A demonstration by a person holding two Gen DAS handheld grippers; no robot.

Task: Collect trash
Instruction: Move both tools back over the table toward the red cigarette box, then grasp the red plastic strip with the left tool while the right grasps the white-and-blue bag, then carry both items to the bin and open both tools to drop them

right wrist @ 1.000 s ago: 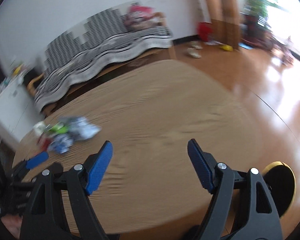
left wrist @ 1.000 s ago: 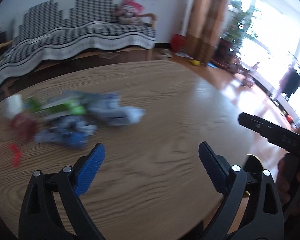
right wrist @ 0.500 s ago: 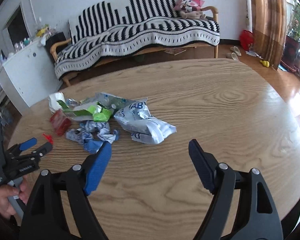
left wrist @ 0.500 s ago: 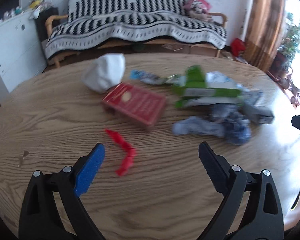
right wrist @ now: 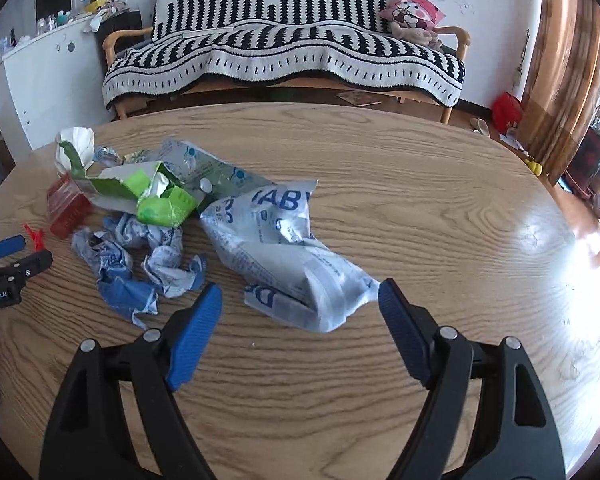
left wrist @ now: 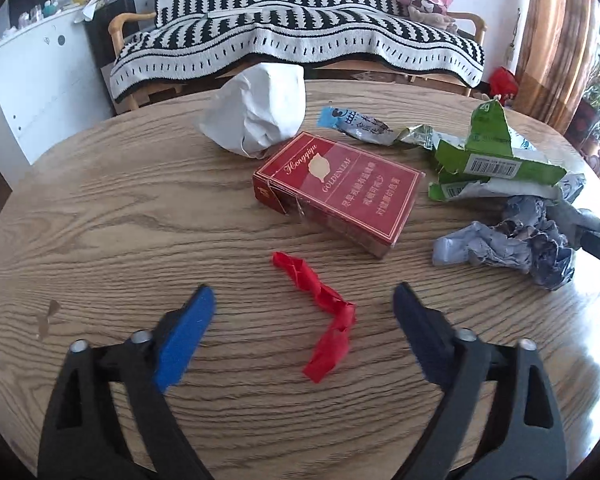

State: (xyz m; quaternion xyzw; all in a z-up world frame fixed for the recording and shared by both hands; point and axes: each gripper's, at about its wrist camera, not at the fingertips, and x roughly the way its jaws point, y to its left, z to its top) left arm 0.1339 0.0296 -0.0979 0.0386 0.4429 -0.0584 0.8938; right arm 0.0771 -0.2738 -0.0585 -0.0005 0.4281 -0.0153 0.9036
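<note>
Trash lies on a round wooden table. In the left wrist view my left gripper is open, its fingers either side of a twisted red wrapper. Beyond it lie a red cigarette box, a crumpled white paper, a torn green carton and crumpled blue paper. In the right wrist view my right gripper is open just before a blue-and-white plastic bag. The blue paper, the green carton and the left gripper show at its left.
A sofa with a black-and-white striped cover stands behind the table. A white cabinet is at the left. A curtain and floor clutter are at the right. The table has bare wood to the right of the bag.
Both grippers have swung left and moved in toward the trash pile. The left one now frames the red wrapper, the right one the blue-and-white bag. Both stayed open.
</note>
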